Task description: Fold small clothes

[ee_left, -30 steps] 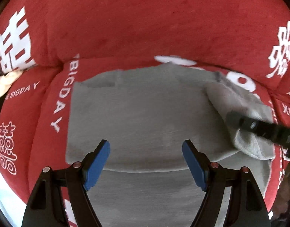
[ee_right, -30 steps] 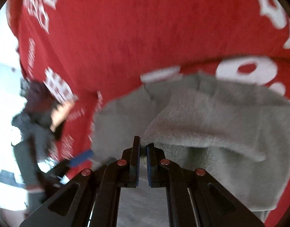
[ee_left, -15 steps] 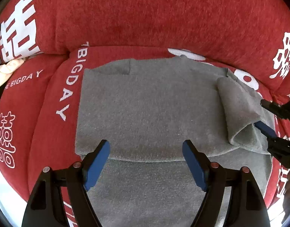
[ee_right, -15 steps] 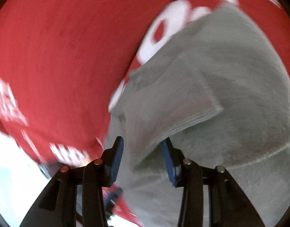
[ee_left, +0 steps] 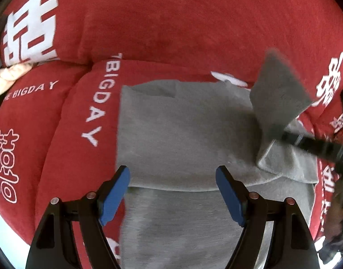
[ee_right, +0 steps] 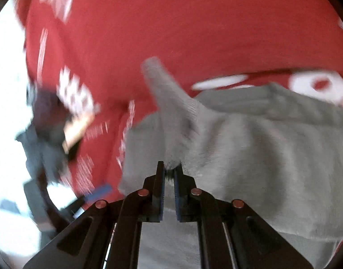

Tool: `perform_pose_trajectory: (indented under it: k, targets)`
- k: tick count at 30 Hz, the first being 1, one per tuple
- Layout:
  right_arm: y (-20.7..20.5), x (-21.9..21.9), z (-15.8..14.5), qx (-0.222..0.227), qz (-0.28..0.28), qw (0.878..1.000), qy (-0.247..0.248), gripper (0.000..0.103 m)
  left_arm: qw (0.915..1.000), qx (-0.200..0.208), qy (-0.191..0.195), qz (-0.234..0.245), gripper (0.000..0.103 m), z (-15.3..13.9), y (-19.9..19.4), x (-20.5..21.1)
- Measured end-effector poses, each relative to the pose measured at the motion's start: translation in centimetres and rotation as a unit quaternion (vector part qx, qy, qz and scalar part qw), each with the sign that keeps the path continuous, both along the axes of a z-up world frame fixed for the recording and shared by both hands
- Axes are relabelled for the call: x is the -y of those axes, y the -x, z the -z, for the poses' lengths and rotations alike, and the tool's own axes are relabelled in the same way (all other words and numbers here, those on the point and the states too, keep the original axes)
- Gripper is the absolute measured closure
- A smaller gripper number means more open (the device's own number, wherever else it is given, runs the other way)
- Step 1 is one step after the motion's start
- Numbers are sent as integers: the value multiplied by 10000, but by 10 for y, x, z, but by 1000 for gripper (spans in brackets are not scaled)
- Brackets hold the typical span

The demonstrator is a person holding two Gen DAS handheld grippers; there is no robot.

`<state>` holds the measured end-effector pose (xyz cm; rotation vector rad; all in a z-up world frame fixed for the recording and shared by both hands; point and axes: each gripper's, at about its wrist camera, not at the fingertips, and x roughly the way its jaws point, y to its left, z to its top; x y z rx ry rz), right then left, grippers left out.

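Note:
A grey knit garment [ee_left: 182,139] lies folded on the red sofa seat [ee_left: 86,123], its lower half under my left gripper. My left gripper [ee_left: 172,192] hangs open above the garment's fold edge, nothing between its blue pads. My right gripper [ee_right: 169,171] is shut on the garment's grey sleeve [ee_right: 171,112], which stands up from the cloth. From the left wrist, that sleeve [ee_left: 279,98] rises at the right, pinched by the dark right gripper [ee_left: 283,135].
The red sofa backrest [ee_left: 171,22] with white lettering rises behind the garment. A pale cloth [ee_left: 10,74] is tucked at the far left of the seat. A person's dark clothing and hand [ee_right: 75,132] show blurred at the left of the right wrist view.
My right gripper opened beside the folded sleeve, then shut on it and lifted it up off the garment. My left gripper shifted a little over the garment, still open.

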<state>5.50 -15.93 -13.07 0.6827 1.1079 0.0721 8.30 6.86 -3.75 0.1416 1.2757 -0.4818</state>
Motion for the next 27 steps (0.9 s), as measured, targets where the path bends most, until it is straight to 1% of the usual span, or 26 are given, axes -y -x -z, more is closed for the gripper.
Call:
perform_pose_trajectory:
  k: [1,2,4,5,7,8,10,13,14,15,18,19,21,22,25,27]
  targets:
    - [-4,-13,6,-97,-249,9996,118,95,10000,-40,56,-61,23,0,-4,-6]
    - [-9,-18,12,-159,-361,9991,157,95,9999,-70,87,-106,23,1,-7,-11]
    - [-17,-29,25,-335,-548,9979,62,95,9996,-141,176,-170,23,2,-13,-19]
    - [-22,-33,34,-490,-619,9969,-41,92,9993,-199,251,-179,23,3,-16,-22]
    - [-22,-36,42,-705,-637,9955,39,91,9975,-479,504,-154,23,7,-21,-23]
    - [-15,-34,42,-730,-647,9952,69,91,9959,-633,630,-120,23,10,-22,-22]
    - [-9,-32,40,-760,-611,9952,102,83,9926,-887,826,-27,23,16,-23,-14]
    - [8,-22,29,-754,-353,9965,-17,80,9898,-1088,890,233,23,24,-21,2]
    - [22,-11,24,-783,-179,9968,8,78,9892,-1140,883,274,23,26,-19,6]
    - [31,-5,21,-804,-14,9968,2,74,9881,-1206,904,314,23,28,-17,11]
    - [73,31,18,-842,794,9927,-325,71,9849,-1379,968,408,23,33,-12,22]
    - [89,45,19,-872,1141,9886,-454,71,9842,-1422,961,424,23,35,-12,25]
    - [126,75,22,-917,1907,9745,-745,70,9840,-1457,932,429,23,38,-12,31]
    - [148,92,25,-909,2379,9620,-988,70,9842,-1463,897,437,23,39,-13,34]
    - [188,119,37,-888,3195,9319,-1468,69,9850,-1484,787,407,24,44,-14,37]
    - [208,133,45,-833,3636,9112,-1749,69,9851,-1494,804,286,25,46,-15,36]
